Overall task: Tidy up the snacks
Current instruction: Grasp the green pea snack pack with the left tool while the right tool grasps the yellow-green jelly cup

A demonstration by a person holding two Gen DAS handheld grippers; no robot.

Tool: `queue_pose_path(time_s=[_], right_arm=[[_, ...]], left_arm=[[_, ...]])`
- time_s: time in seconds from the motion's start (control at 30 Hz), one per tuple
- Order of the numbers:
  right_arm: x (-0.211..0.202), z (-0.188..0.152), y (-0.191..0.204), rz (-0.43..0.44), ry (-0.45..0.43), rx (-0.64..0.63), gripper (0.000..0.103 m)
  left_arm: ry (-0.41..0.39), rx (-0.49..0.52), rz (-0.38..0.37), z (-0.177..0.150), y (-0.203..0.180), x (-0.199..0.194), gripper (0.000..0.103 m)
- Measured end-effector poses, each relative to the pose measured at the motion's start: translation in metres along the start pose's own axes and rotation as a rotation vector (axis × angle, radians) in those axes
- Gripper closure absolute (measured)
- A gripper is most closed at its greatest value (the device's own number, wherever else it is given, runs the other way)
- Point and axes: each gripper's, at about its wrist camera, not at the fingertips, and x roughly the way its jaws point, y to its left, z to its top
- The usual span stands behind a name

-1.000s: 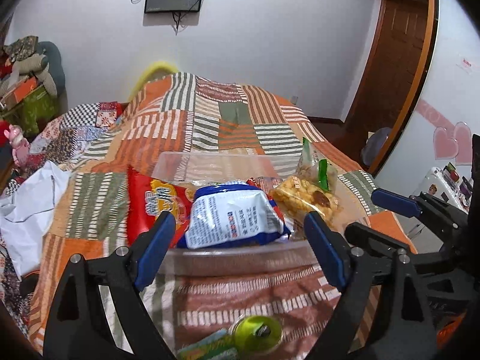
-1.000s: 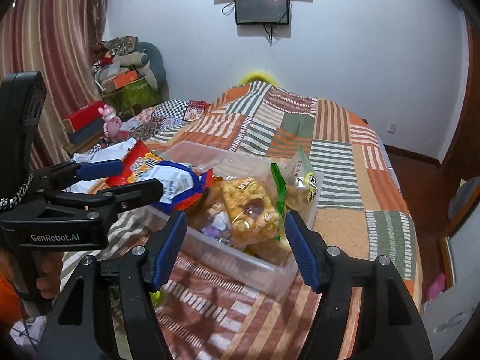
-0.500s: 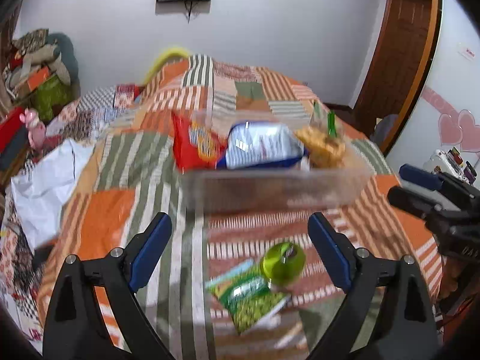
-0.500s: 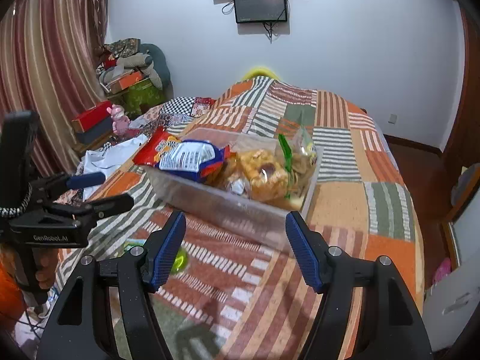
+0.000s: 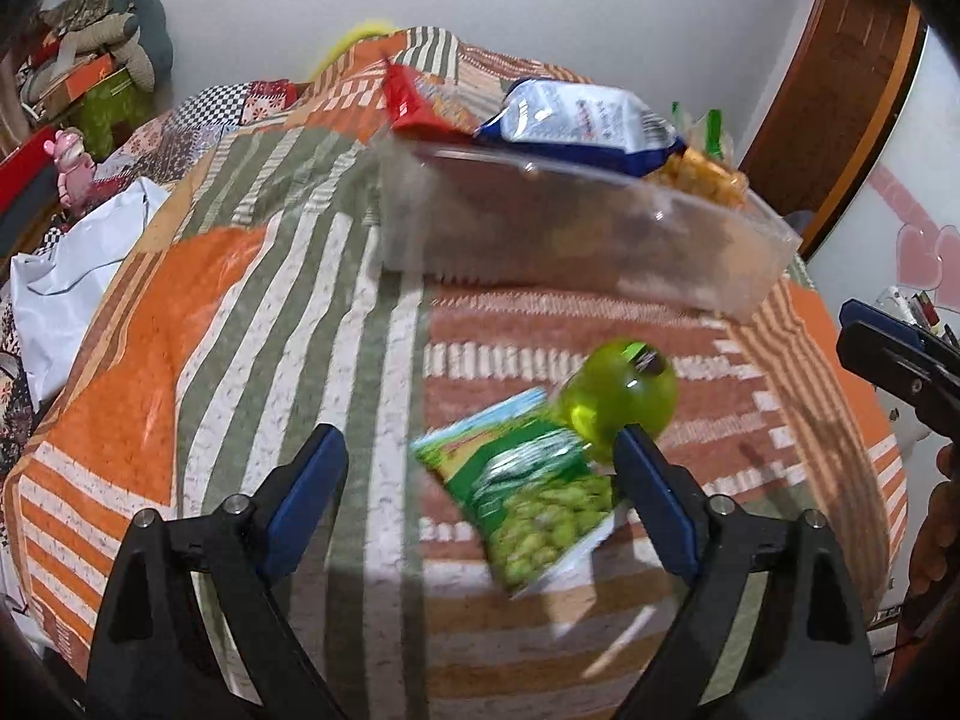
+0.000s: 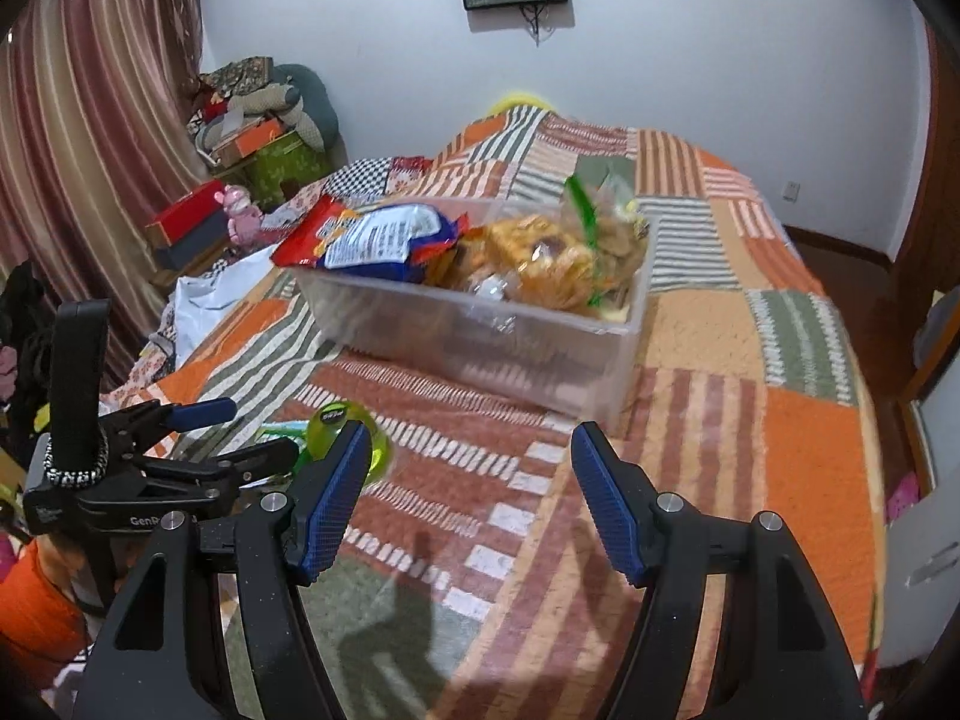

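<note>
Counted: one clear bin (image 6: 480, 348) on the bed (image 5: 240, 312), holding one red bag (image 6: 303, 234), one blue-white bag (image 6: 384, 237), a yellow-orange snack bag (image 6: 552, 267) and a clear bag w/ green strip (image 6: 585, 222) (more packets below, too jumbled to count). Loose on the quilt in front of the bin: one green pea packet (image 5: 528, 492) and one lime-green round tub (image 5: 624, 399), touching each other.

Left gripper (image 5: 480, 492) is tilted steeply down over the quilt, jaws wide apart and just closing a little, nothing pressed. The pea packet lies between them, nearer the right-side finger (image 5: 654, 504), which overlaps the tub's lower edge in view; contact can't be told (frame is blurred). Right gripper (image 6: 468, 498) also angles down, to the right of the left one, jaws apart at a middling gap w/ only bare quilt between.

Pea packet lies flat, long axis running diagonally, from the tub down toward the camera's lower right. The tub shows a dark label (image 5: 651, 363) on its upper side. Bin's long axis runs across the bed, left-right in both views.
</note>
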Motion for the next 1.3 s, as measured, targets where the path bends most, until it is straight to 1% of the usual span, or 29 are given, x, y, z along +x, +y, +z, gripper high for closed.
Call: queue_pose_path(time_s=[0.17, 0.27, 0.47, 0.57, 0.7, 0.77, 0.83, 0.87, 0.9, 1.0, 1.07, 1.1, 1.13, 1.17, 1.2, 1.23, 1.27, 1.3], right_arm=[[0.016, -0.002, 0.013, 0.039, 0.032, -0.005, 0.037], [0.025, -0.002, 0.022, 0.056, 0.051, -0.021, 0.037], [0.043, 0.0, 0.039, 0.066, 0.082, -0.069, 0.037], [0.055, 0.002, 0.041, 0.082, 0.106, -0.069, 0.038], [0.066, 0.002, 0.044, 0.107, 0.145, -0.072, 0.049], [0.071, 0.002, 0.047, 0.118, 0.157, -0.078, 0.05], [0.075, 0.001, 0.051, 0.118, 0.167, -0.092, 0.054], [0.078, 0.001, 0.053, 0.12, 0.173, -0.101, 0.059], [0.08, 0.001, 0.056, 0.122, 0.182, -0.108, 0.06], [0.079, 0.001, 0.06, 0.105, 0.171, -0.123, 0.06], [0.077, 0.001, 0.058, 0.102, 0.166, -0.117, 0.06], [0.076, 0.001, 0.057, 0.098, 0.164, -0.112, 0.06], [0.074, 0.001, 0.054, 0.095, 0.162, -0.107, 0.06], [0.072, 0.001, 0.051, 0.093, 0.159, -0.097, 0.06], [0.069, 0.001, 0.047, 0.091, 0.155, -0.086, 0.06], [0.067, 0.002, 0.045, 0.09, 0.152, -0.078, 0.06], [0.064, 0.003, 0.042, 0.085, 0.145, -0.069, 0.06], [0.06, 0.002, 0.039, 0.082, 0.138, -0.061, 0.06]], left_arm=[[-0.003, -0.018, 0.002, -0.005, 0.02, -0.002, 0.017], [0.006, -0.018, -0.015, -0.006, 0.025, -0.005, 0.019], [-0.006, -0.002, -0.057, -0.008, 0.017, -0.012, 0.019], [-0.007, 0.031, -0.048, -0.01, 0.01, -0.009, 0.019], [-0.01, 0.045, -0.043, -0.012, 0.01, -0.003, 0.019], [-0.017, 0.052, -0.039, -0.013, 0.01, -0.003, 0.019], [-0.021, 0.061, -0.035, -0.014, 0.009, -0.002, 0.019], [-0.021, 0.063, -0.036, -0.014, 0.008, -0.001, 0.019], [-0.021, 0.062, -0.036, -0.014, 0.008, 0.0, 0.019], [-0.02, 0.053, -0.045, -0.013, 0.009, 0.0, 0.02], [-0.015, 0.055, -0.052, -0.012, 0.007, 0.001, 0.026], [-0.014, 0.059, -0.055, -0.012, 0.005, 0.002, 0.027], [-0.015, 0.064, -0.057, -0.012, 0.003, 0.002, 0.03], [-0.017, 0.066, -0.051, -0.012, 0.001, 0.003, 0.034], [-0.02, 0.071, -0.045, -0.013, 0.0, 0.004, 0.035], [-0.023, 0.082, -0.038, -0.013, -0.002, 0.005, 0.041], [-0.023, 0.092, -0.028, -0.014, -0.003, 0.006, 0.044], [-0.029, 0.096, -0.024, -0.015, -0.004, 0.006, 0.044]])
